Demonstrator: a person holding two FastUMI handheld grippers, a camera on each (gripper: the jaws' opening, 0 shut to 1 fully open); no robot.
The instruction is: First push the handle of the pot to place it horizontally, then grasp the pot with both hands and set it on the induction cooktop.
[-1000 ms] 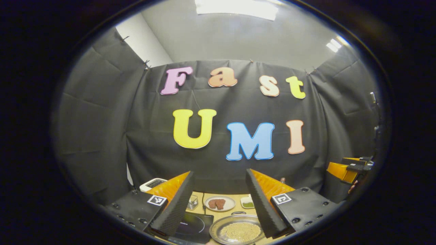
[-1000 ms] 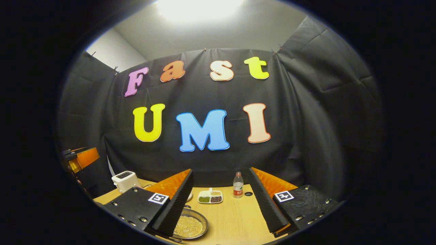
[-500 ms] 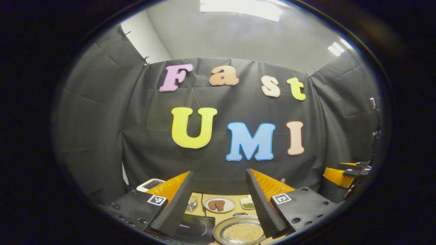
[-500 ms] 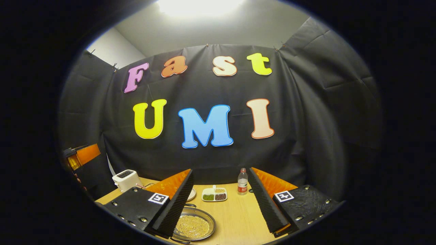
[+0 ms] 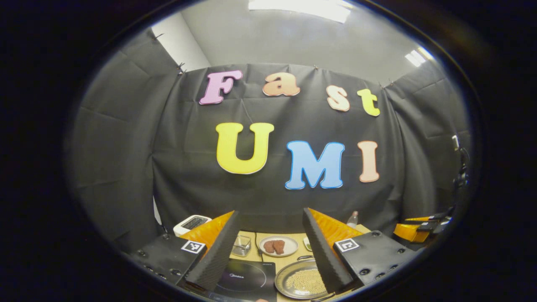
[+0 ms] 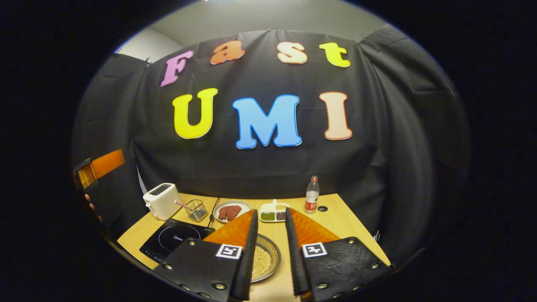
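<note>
L gripper (image 5: 270, 251) hanging released above the table (image 6: 335, 220), holding nothing. R gripper (image 6: 270, 251) nearly closed, narrow gap, grasping nothing. Pot (image 6: 268, 258) sitting on table, at 3 o'clock of induction cooktop (image 6: 176, 239), just beside it.

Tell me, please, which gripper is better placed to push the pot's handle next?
Probably the right. The right gripper points down at the pot, which shows between its narrowed fingers. The left gripper, wide open, faces the induction cooktop, with the pot off to its right.
</note>
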